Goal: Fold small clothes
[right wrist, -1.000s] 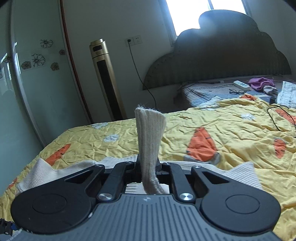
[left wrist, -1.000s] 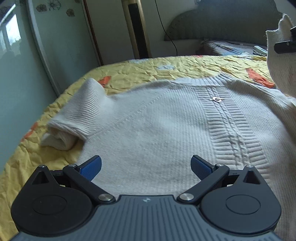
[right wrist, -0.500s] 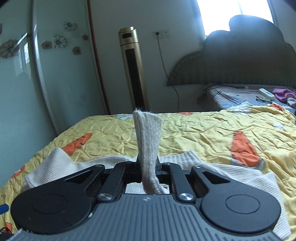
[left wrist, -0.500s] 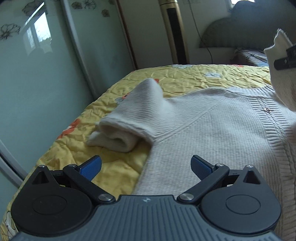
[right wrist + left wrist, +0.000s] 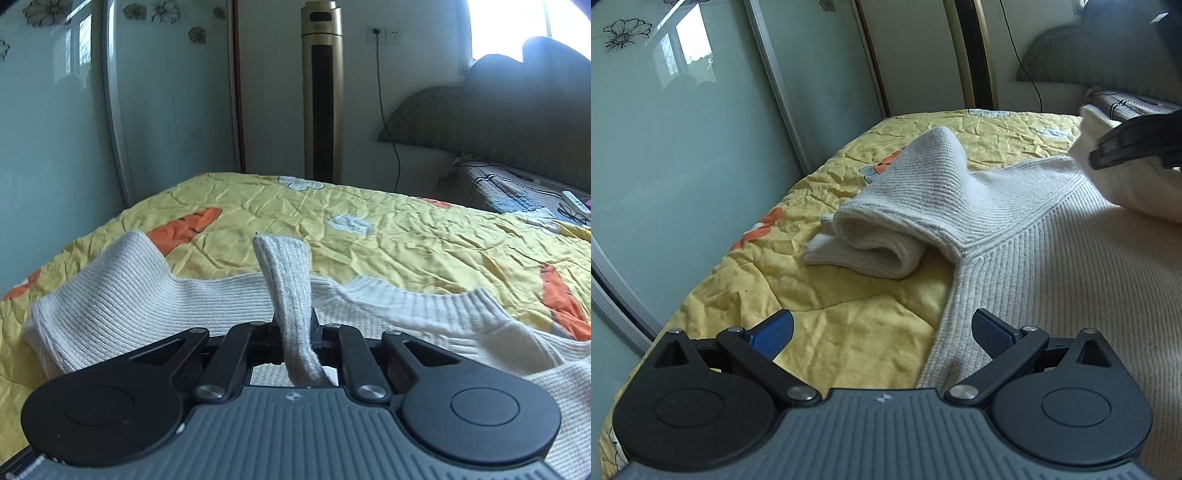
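**Desk:** What is in frame, left to right?

**Operator:** At the bed's left edge, over the yellow quilt (image 5: 849,332), I hold the left gripper (image 5: 882,334) spread wide and gripping nothing; its blue pads (image 5: 772,334) straddle the side seam of the cream sweater (image 5: 1071,280). Just ahead, the left sleeve (image 5: 886,229) lies bunched and doubled on itself, partly on the quilt beside the body. To the right, my right gripper (image 5: 295,332) is clenched on a narrow strip of the same knit, probably the other sleeve's cuff (image 5: 284,273), which stands upright above the jaws over the sweater's middle.

**Desk:** How far along is the fold?

**Operator:** Early, I judge. The body lies flat and face up toward the bed's left side, neckline toward the headboard (image 5: 517,110). One sleeve is lifted, not yet laid across; the left sleeve is not tucked in, and the body fold is still to come.

**Desk:** And the fabric?

**Operator:** Thick ribbed knit, soft and floppy, with a heavier rib at neck and cuff. The quilt beneath is thin, wrinkled cotton printed with orange carrots (image 5: 184,229).
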Demonstrator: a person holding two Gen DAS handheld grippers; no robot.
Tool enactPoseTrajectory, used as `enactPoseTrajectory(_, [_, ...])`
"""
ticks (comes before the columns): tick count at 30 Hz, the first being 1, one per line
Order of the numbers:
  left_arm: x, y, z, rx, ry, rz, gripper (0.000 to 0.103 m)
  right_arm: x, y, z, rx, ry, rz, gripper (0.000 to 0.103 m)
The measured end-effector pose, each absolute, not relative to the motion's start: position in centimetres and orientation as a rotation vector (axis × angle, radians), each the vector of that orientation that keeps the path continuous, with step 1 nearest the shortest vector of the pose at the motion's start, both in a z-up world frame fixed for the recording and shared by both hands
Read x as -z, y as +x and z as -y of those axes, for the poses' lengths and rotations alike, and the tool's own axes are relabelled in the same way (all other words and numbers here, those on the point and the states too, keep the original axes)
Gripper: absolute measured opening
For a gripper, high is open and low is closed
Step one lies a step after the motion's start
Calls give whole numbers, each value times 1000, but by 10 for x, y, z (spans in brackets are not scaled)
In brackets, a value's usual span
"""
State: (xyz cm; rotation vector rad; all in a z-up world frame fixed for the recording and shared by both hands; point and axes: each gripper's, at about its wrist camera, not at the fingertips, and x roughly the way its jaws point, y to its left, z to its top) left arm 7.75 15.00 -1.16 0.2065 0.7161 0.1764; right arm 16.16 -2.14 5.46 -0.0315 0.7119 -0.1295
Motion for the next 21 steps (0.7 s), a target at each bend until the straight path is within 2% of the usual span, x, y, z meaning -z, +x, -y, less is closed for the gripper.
enactPoseTrajectory(4, [13, 76, -152, -172, 221, -722, 103, -32, 181, 13, 139, -99, -786, 16])
enactPoseTrajectory(7, [14, 76, -154, -172, 224, -725, 103, -15, 189, 19, 113, -66, -884, 37])
enactPoseTrajectory(9, [15, 77, -156, -178, 217, -729, 103, -18, 180, 23, 63, -11, -873, 50])
enactPoseTrajectory(11, [14, 78, -158, -183, 206, -734, 103, -28, 169, 31, 17, 77, -845, 56])
enactPoseTrajectory(16, [14, 77, -158, -181, 195, -734, 103, -32, 152, 61, -78, 389, -865, 60])
enactPoseTrajectory(21, [14, 74, -162, -190, 193, -734, 103, -24, 150, 48, -66, 321, -909, 61])
